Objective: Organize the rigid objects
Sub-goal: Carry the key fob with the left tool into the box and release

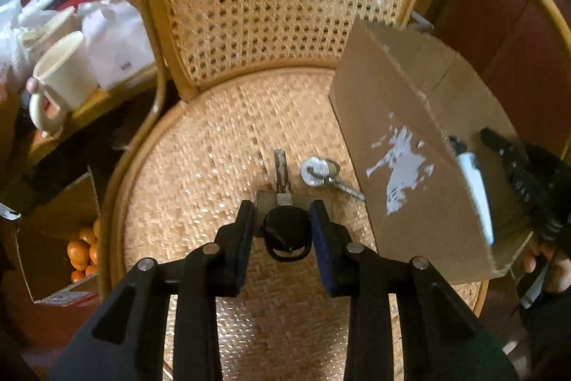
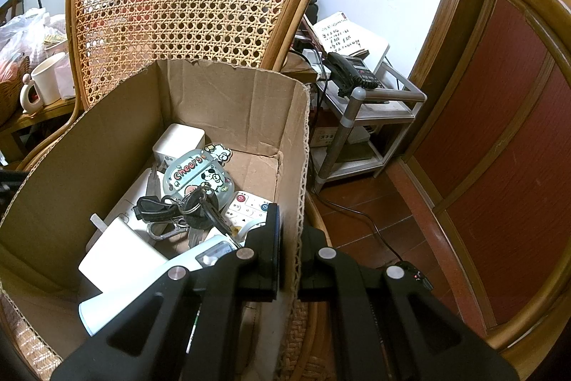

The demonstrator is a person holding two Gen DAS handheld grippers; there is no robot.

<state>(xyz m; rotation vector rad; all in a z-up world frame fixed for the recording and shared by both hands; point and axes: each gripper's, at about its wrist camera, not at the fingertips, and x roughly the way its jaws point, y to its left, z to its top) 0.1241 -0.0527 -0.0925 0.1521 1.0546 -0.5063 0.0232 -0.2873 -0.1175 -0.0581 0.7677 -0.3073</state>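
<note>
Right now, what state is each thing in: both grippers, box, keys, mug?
Left gripper: open, fingers either side of the black-headed key, not closed on it.
Right gripper: shut on the box wall.
Box: open-topped, on the chair seat, partly filled.
Black-headed key: flat on the seat.
Silver key: flat on the seat, outside the box.
Key bunch: inside the box.
Mug: upright.

Brown cardboard box (image 1: 410, 145) sits on woven rattan chair seat (image 1: 200, 174), right side. Black-headed metal key (image 1: 283, 202) lies mid-seat, left of box; round silver lock cylinder (image 1: 316, 171) between them. Black key bunch (image 2: 178, 207) in box.
</note>
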